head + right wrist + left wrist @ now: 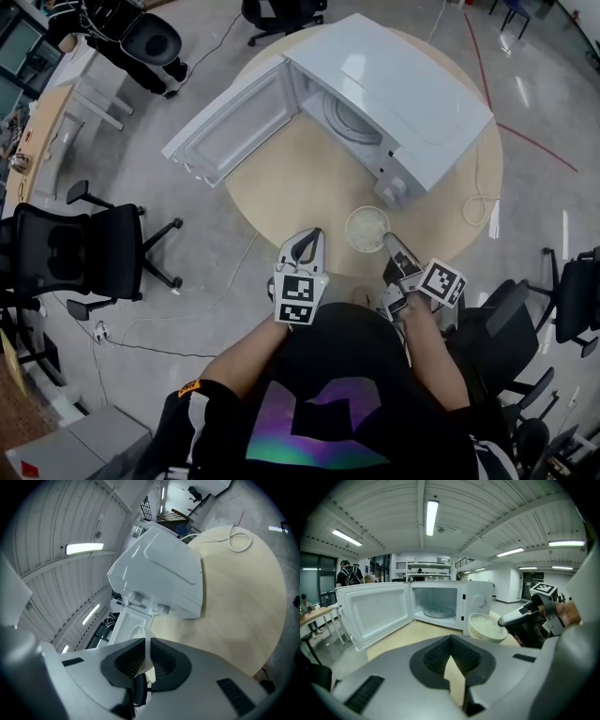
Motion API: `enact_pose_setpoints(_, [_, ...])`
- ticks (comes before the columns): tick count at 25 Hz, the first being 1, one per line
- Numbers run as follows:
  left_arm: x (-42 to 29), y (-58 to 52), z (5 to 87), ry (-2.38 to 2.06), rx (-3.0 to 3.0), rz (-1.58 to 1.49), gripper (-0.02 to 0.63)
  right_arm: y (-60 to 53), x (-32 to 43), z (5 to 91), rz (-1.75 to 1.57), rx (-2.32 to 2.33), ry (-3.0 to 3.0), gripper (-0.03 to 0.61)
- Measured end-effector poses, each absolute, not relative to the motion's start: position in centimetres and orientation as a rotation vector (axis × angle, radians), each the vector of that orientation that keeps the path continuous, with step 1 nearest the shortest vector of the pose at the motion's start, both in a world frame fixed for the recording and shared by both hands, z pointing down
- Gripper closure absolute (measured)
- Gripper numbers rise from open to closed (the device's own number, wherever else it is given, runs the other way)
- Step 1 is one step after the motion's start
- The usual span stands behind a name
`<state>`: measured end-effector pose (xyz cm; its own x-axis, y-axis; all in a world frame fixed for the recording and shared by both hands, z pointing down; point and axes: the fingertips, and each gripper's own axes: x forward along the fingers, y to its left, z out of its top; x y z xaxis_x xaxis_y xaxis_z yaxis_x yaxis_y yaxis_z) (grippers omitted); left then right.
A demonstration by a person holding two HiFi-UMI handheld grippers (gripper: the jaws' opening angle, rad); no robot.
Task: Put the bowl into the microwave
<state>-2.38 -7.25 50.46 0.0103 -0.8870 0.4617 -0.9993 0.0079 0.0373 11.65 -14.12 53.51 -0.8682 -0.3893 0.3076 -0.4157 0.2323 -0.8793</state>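
Head view: the bowl [367,228] is at lower centre, by the desk [272,178] edge. The right tool [397,251] pinches its lower-right rim, and the open microwave [375,94] lies up and left of it

Left gripper view: the left tool [451,641] is pressed together, empty, with the bowl [485,626] right of centre

Right gripper view: the right tool [145,656] nips the bowl's [139,637] thin white rim, and the likely carry runs toward the frame's upper left
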Motion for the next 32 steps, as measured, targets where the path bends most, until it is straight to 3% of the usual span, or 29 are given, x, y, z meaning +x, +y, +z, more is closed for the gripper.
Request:
enact_pose_setpoints(20, [-17.0,2.3,48.4,-2.03,1.899,0.351,0.568,-6.4,-1.6,48.4,1.815,0.768,-2.577,0.532])
enact_pose_setpoints(32, [-21.0,5.7,48.5,-2.054,1.868,0.309,0.568,-3.1,-5.7,47.9,1.815,0.746,-2.568,0.532])
